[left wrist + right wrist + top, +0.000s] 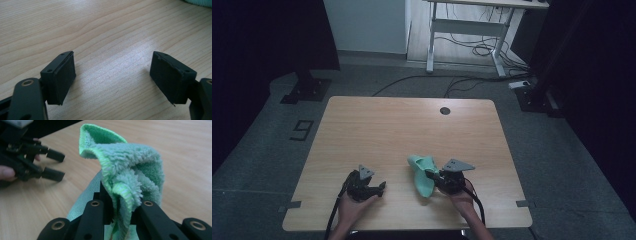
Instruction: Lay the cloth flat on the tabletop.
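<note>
- Two tongs over a wooden worktop, both near its front edge, a hand behind each.
- Right tongs: pinching a green cloth. In the right gripper view the jaws press a bunched fold of the cloth between them; the rest rises above the jaws in a rumpled peak.
- Cloth sits near the middle of the front edge, one end trailing down onto the wood, the other lifted in the grip.
- Left tongs: spread wide, nothing between the pads, bare wood beneath. They sit toward the front-left, well apart from the cloth.
- Left tongs also seen from the right gripper view, jaws apart, fingers behind them.
</note>
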The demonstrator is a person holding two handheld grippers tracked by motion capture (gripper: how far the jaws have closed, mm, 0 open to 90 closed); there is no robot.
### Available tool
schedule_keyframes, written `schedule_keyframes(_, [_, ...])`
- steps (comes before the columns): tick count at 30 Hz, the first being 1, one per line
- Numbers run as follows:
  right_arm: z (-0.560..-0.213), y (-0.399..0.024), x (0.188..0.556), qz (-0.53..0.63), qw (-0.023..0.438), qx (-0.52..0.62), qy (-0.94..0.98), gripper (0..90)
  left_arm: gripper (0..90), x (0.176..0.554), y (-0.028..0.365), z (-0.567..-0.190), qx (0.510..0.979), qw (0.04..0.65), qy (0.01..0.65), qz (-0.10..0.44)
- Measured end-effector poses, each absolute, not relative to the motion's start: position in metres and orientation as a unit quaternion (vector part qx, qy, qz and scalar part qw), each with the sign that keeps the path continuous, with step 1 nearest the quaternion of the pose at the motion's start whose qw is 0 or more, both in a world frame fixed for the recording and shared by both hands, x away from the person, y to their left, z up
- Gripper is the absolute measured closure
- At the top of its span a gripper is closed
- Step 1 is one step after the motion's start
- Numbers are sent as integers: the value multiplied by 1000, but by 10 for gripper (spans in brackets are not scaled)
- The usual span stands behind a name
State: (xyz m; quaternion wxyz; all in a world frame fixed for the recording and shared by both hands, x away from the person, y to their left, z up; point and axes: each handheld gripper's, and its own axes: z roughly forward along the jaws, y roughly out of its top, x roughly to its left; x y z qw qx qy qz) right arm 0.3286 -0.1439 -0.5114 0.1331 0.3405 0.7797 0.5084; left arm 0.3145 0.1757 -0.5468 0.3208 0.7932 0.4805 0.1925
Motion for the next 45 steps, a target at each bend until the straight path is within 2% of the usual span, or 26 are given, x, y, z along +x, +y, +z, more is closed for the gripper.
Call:
schedule_keyframes(5, [-522, -136, 319, 495, 123, 346, 788, 801, 223, 313, 175, -547, 793, 321, 478, 200])
schedule_keyframes(8, [-527, -133, 316, 489, 114, 345, 793, 797, 250, 310, 174, -545, 791, 324, 468, 225])
schedule_keyframes(13, [-536, -127, 312, 470, 105, 339, 808, 781, 278, 306, 176, -534, 777, 353, 470, 225])
schedule_keyframes(15, [-537, -125, 311, 465, 115, 340, 809, 775, 303, 303, 175, -526, 769, 372, 466, 231])
schedule_keyframes(26, [-545, -114, 313, 446, 107, 333, 824, 726, 307, 299, 144, -503, 784, 406, 426, 200])
schedule_keyframes(34, [-546, -113, 312, 443, 103, 333, 826, 650, 291, 305, 123, -506, 795, 412, 410, 174])
schedule_keyframes(37, [-547, -111, 311, 439, 110, 339, 825, 592, 292, 306, 117, -506, 801, 407, 401, 179])
schedule_keyframes(40, [-547, -110, 310, 436, 112, 340, 826, 572, 295, 311, 111, -509, 800, 418, 400, 158])
schedule_keyframes(44, [-547, -110, 309, 437, 110, 339, 826, 563, 319, 312, 105, -515, 807, 406, 397, 164])
schedule_keyframes(45, [-547, -110, 308, 438, 110, 337, 826, 559, 350, 313, 105, -516, 806, 405, 397, 167])
